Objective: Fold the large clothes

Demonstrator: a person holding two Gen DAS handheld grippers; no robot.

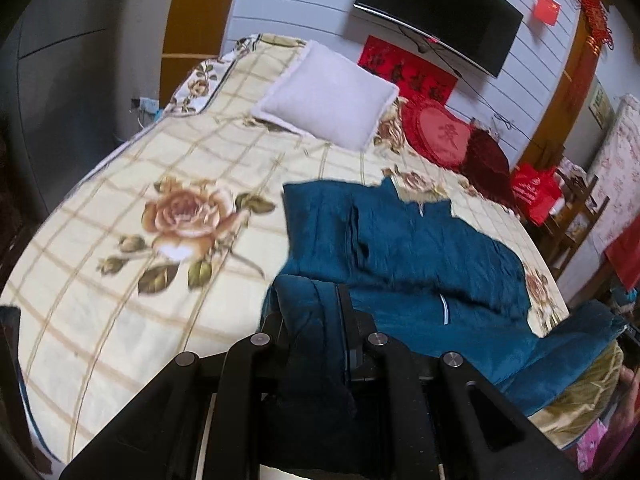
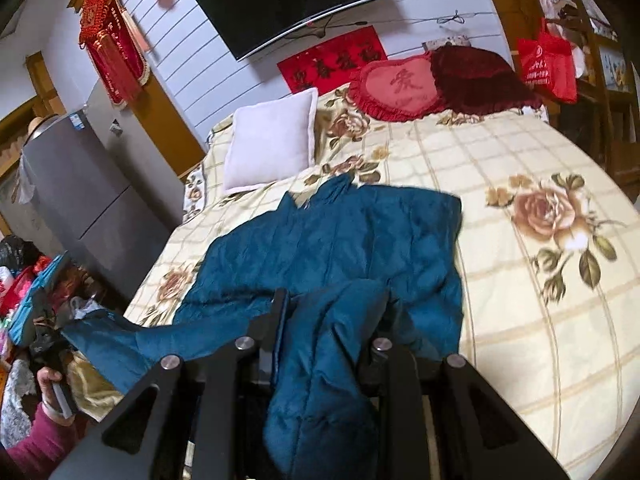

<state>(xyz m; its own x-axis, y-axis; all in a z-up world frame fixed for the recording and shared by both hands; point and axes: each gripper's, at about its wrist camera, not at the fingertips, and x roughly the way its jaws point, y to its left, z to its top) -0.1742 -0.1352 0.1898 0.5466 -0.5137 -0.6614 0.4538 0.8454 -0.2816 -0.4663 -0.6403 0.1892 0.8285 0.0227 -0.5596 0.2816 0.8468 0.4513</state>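
A large teal padded jacket (image 1: 420, 240) lies spread on the bed with the rose-print cover (image 1: 120, 248). In the left wrist view my left gripper (image 1: 310, 304) is shut on a bunched fold of the jacket's near edge, which is raised off the bed. The right wrist view shows the same jacket (image 2: 340, 240) with my right gripper (image 2: 334, 308) shut on another thick fold of its near edge. One part of the jacket (image 2: 104, 340) trails off the bed's near corner.
A white pillow (image 1: 324, 96), a red heart cushion (image 1: 438, 136) and a dark red cushion (image 1: 486, 160) sit at the bed's head under a wall TV (image 1: 436, 12). A grey fridge (image 2: 80, 196), floor clutter (image 2: 32, 296) and a person's hand (image 2: 50, 380) are beside the bed.
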